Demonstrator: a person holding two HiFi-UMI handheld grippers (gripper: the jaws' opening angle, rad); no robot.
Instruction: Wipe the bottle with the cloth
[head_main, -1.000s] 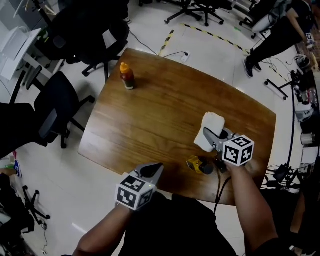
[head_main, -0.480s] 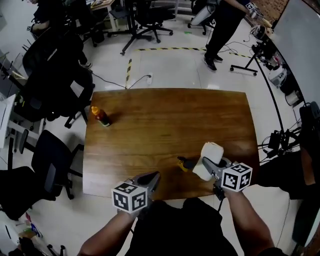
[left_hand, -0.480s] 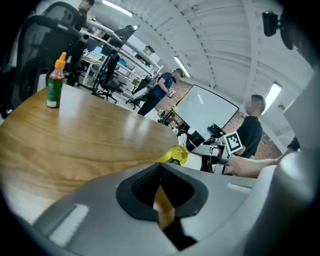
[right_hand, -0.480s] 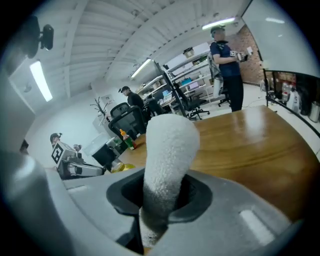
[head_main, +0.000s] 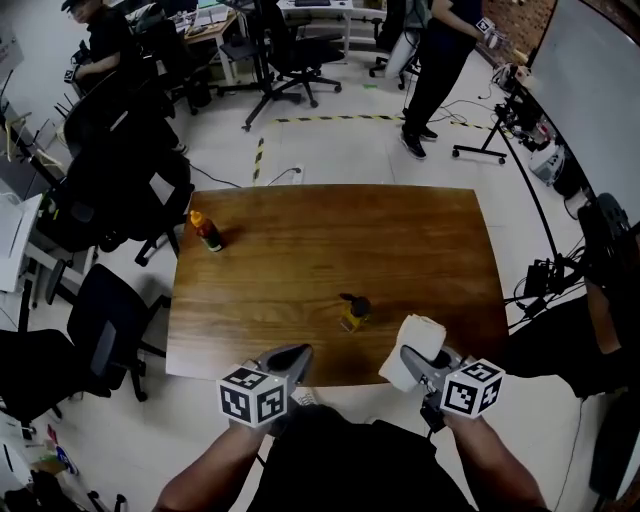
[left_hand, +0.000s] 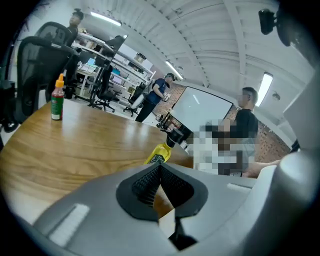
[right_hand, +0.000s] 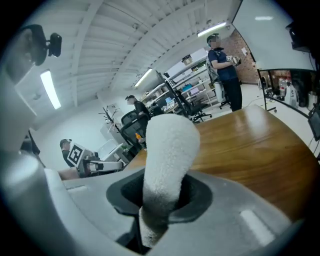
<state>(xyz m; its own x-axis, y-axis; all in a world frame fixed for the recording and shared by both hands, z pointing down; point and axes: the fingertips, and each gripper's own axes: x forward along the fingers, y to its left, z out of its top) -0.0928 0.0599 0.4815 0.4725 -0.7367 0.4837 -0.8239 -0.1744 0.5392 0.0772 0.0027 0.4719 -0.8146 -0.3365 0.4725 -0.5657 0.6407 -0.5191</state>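
A small yellow bottle (head_main: 352, 313) with a black cap stands near the middle of the wooden table (head_main: 300, 270). In the left gripper view the yellow bottle (left_hand: 159, 152) shows just beyond the jaws. My left gripper (head_main: 299, 351) hovers at the table's near edge, left of the bottle, its jaws shut with nothing between them (left_hand: 159, 168). My right gripper (head_main: 409, 354) is at the near edge to the bottle's right, shut on a folded white cloth (head_main: 413, 347). The cloth (right_hand: 167, 150) sticks up out of the right gripper (right_hand: 161, 202).
A red sauce bottle (head_main: 207, 231) with an orange cap stands at the table's far left corner. Black office chairs (head_main: 120, 200) crowd the left side. People (head_main: 435, 50) stand beyond the far edge. Cables and gear (head_main: 550, 275) lie on the floor at right.
The view has swung round the table. Both grippers have drawn back to the near edge, and the right gripper with the cloth now sits farther from the yellow bottle.
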